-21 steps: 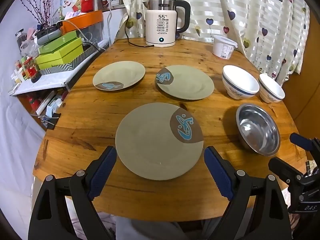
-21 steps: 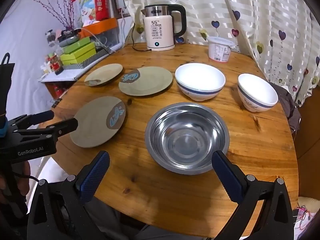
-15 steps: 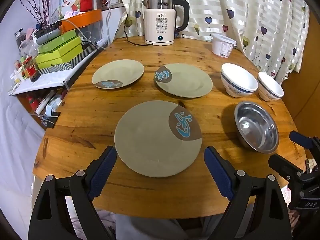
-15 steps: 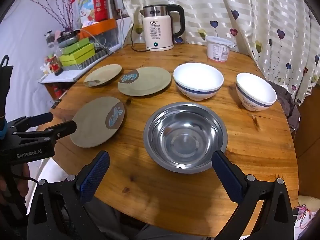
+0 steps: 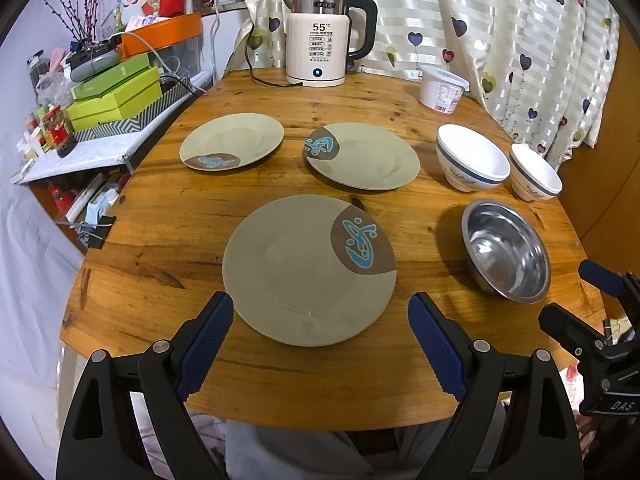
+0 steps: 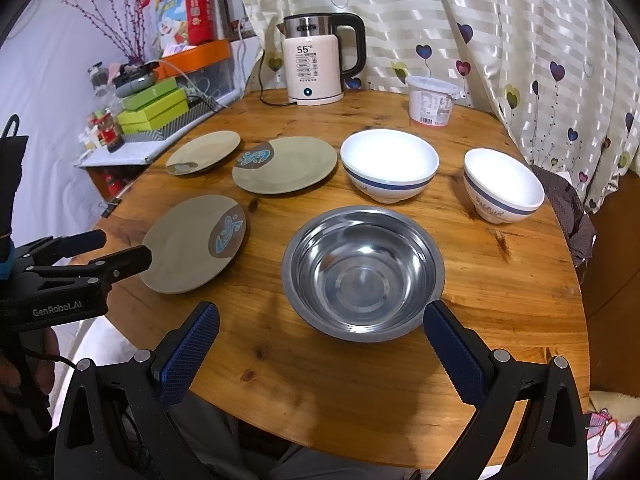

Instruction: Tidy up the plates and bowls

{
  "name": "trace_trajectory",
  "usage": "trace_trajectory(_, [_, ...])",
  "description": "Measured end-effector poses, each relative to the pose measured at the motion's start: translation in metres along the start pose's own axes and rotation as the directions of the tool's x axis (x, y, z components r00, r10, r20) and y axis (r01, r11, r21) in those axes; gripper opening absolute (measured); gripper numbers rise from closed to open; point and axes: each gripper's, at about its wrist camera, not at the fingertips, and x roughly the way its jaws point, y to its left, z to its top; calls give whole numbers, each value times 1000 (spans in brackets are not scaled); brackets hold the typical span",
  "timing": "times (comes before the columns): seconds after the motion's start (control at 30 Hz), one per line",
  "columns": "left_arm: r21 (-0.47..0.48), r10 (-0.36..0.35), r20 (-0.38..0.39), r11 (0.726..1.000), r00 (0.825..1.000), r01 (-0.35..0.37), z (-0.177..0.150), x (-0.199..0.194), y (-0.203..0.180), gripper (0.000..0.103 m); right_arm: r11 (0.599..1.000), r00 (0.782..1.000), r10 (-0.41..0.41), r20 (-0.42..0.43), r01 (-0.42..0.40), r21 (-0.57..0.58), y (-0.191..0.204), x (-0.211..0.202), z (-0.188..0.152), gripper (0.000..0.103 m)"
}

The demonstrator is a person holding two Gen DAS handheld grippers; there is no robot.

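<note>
Large plate (image 5: 308, 270) lies flat on table (image 5: 168, 216), just ahead of left gripper (image 5: 320, 316), jaws spread, empty. Steel bowl (image 6: 362, 272) sits just ahead of right gripper (image 6: 320, 324), jaws likewise spread, nothing held.

Left gripper (image 5: 320, 320) hanging wide open, tilting down toward 12 o'clock; right gripper (image 6: 320, 332) likewise, both empty.

Kettle (image 5: 328, 48) panel print under the digits too small to read; tub (image 6: 431, 100) label likewise; cut off below: both gripper bodies.
</note>
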Motion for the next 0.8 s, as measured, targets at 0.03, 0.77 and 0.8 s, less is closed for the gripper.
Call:
trace_trajectory(0.03, [-1, 0, -1, 1000, 1000, 0, 0, 0, 0, 90, 1000, 1000, 1, 1, -1, -1, -1, -1, 1, 103])
trace_trajectory(0.77, [2, 10, -24, 1000, 1000, -10, 5, 11, 5, 90, 996, 997, 79, -8, -80, -40, 11, 11, 12, 103])
trace_trajectory(0.8, [0, 12, -25, 1000, 1000, -12, 5, 11, 5, 90, 996, 997, 80, -9, -80, -42, 11, 11, 13, 103])
